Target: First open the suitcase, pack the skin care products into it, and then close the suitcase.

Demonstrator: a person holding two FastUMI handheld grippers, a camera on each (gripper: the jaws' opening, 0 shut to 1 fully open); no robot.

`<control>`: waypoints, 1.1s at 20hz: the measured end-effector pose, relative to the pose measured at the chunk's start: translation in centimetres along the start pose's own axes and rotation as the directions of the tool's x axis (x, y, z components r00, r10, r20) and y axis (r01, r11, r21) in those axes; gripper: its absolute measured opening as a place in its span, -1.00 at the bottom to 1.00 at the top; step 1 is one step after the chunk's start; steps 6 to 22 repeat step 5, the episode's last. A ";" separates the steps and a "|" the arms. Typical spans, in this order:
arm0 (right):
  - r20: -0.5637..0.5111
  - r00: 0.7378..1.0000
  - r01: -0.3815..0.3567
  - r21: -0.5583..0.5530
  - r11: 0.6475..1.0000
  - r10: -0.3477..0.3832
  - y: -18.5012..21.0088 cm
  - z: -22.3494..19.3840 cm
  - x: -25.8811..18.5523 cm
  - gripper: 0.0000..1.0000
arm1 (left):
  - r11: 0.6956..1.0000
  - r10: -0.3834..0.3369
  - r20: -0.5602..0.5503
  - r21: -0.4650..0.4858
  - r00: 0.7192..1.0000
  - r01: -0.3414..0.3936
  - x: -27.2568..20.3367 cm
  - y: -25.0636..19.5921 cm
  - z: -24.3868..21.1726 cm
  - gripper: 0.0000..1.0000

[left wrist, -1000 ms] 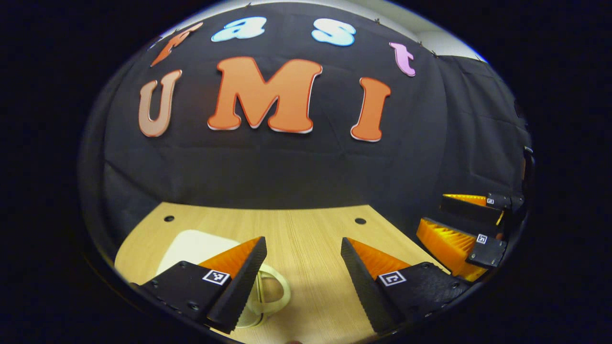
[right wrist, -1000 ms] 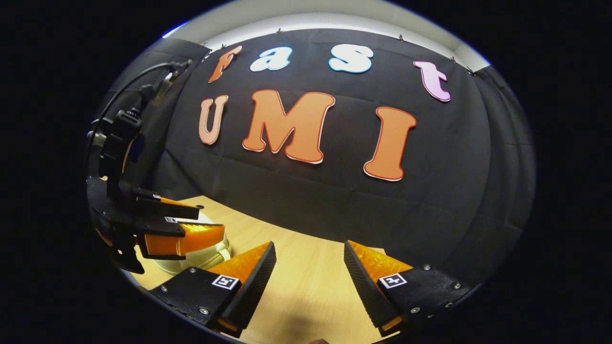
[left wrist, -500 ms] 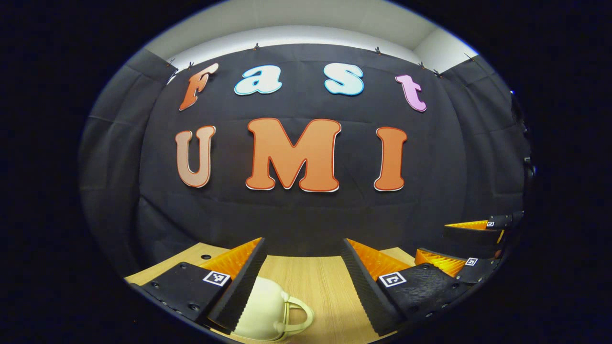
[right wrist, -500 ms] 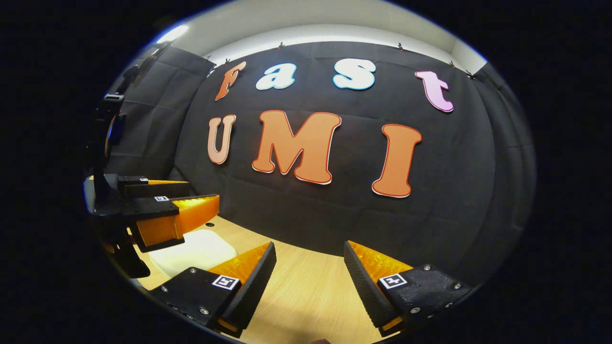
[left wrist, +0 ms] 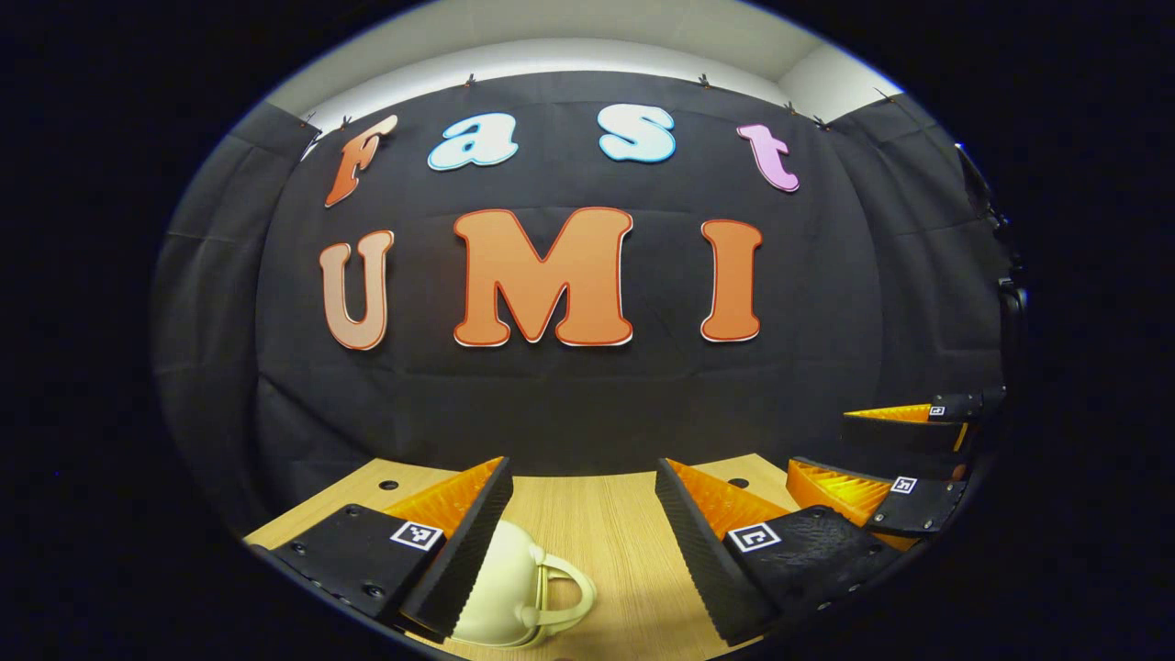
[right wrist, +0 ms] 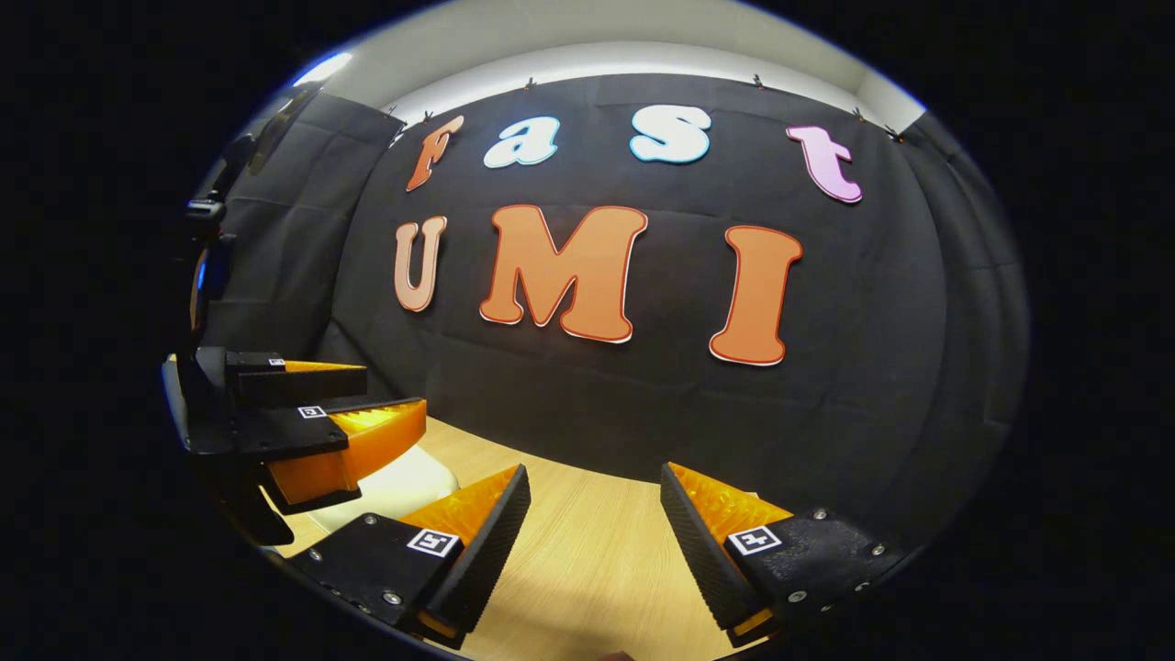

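Left tongs (left wrist: 583, 482) gaping over cream suitcase (left wrist: 505, 588), lower left | right tongs (right wrist: 594, 491) gaping, empty | drop onto handle (left wrist: 565, 597) squarely before pinching

A light wood-grain bench (left wrist: 606, 532) runs up to the black cloth wall (left wrist: 569, 395) of the booth. Two small dark round holes sit in its top near the far edge, one at the left (left wrist: 388, 484) and one toward the right (left wrist: 738, 481). Above the cloth, a pale wall (right wrist: 597, 37) shows under bright light.
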State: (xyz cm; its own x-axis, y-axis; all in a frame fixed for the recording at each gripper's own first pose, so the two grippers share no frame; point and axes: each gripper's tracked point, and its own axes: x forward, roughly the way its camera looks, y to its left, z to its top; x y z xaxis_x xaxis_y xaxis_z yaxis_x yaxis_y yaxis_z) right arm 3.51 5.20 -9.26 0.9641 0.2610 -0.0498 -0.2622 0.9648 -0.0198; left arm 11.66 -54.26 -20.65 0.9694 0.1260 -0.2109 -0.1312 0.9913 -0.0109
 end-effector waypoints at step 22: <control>-0.010 1.000 0.017 0.008 1.000 -0.017 -0.2 -0.4 -0.2 0.82 | 0.998 -0.035 -0.002 -0.050 0.999 0.035 -0.3 -0.4 -0.4 0.93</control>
